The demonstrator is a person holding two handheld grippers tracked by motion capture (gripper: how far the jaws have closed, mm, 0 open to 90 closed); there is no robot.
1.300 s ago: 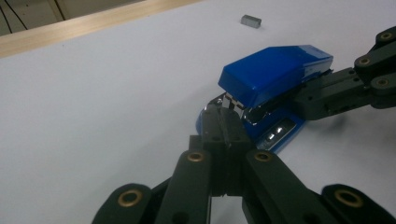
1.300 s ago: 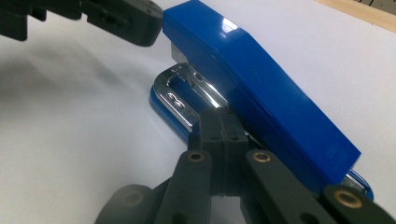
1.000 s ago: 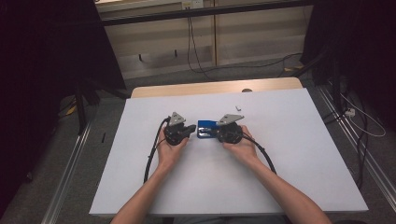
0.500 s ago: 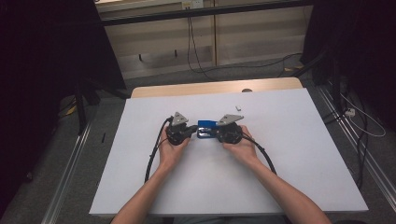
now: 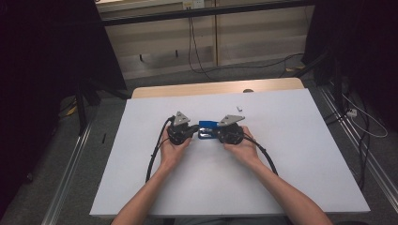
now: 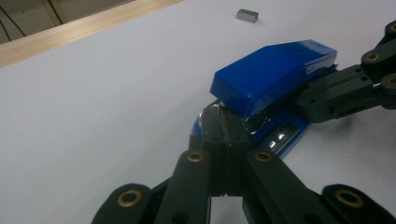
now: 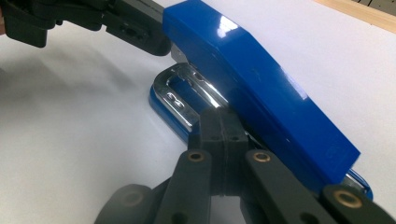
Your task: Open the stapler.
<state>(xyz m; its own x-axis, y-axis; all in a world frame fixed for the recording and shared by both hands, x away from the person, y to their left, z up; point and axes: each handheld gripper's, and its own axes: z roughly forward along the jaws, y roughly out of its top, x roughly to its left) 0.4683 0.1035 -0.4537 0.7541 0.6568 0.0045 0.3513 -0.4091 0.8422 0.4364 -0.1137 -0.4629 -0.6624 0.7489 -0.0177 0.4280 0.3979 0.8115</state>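
White covering spreads across the table (image 5: 291, 178), a wooden strip along its 12 o'clock edge, dark floor and cables beyond. At centre lies a blue stapler (image 5: 207, 129), no lettering legible. Left gripper (image 5: 191, 131) and right gripper (image 5: 219, 132) meet it from 9 and 3 o'clock, jaws closed together. A small metal block (image 6: 246, 15) sits toward 1 o'clock, open surface all round.

From the high view we look forward and down over the whole desk (image 5: 291, 154), from well above. Each gripper view rides low and close, facing along its own fingers (image 6: 224, 154) toward the desk's middle (from opposite ends). All three share the blue stapler (image 5: 207, 129).
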